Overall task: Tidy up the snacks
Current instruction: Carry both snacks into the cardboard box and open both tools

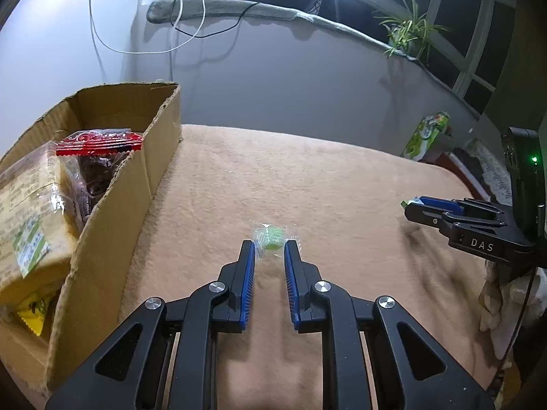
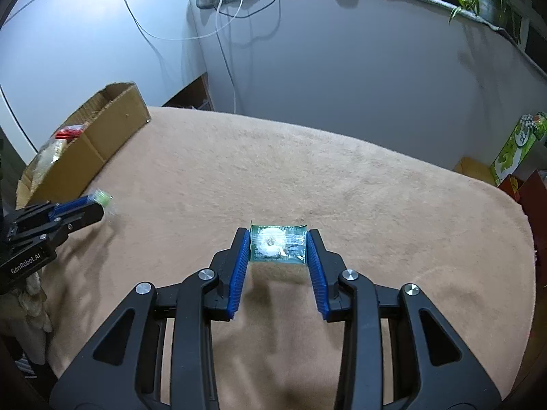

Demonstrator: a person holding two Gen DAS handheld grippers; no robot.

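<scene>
My left gripper (image 1: 269,251) has its blue pads on both sides of a small clear packet with a green candy (image 1: 271,237); it holds the packet at the fingertips just above the tan blanket (image 1: 307,177). In the right wrist view the same gripper (image 2: 94,205) shows the green candy (image 2: 102,198) at its tip. My right gripper (image 2: 277,244) is shut on a dark green snack packet (image 2: 277,244) with a white round print, held above the blanket. A cardboard box (image 1: 112,205) at the left holds several snack bags, one red-edged (image 1: 99,141).
The cardboard box also shows at the far left in the right wrist view (image 2: 85,147). A green carton (image 2: 516,147) and red items stand at the right beyond the blanket's edge. A grey wall with hanging cables (image 1: 184,24) and a potted plant (image 1: 410,30) lie behind.
</scene>
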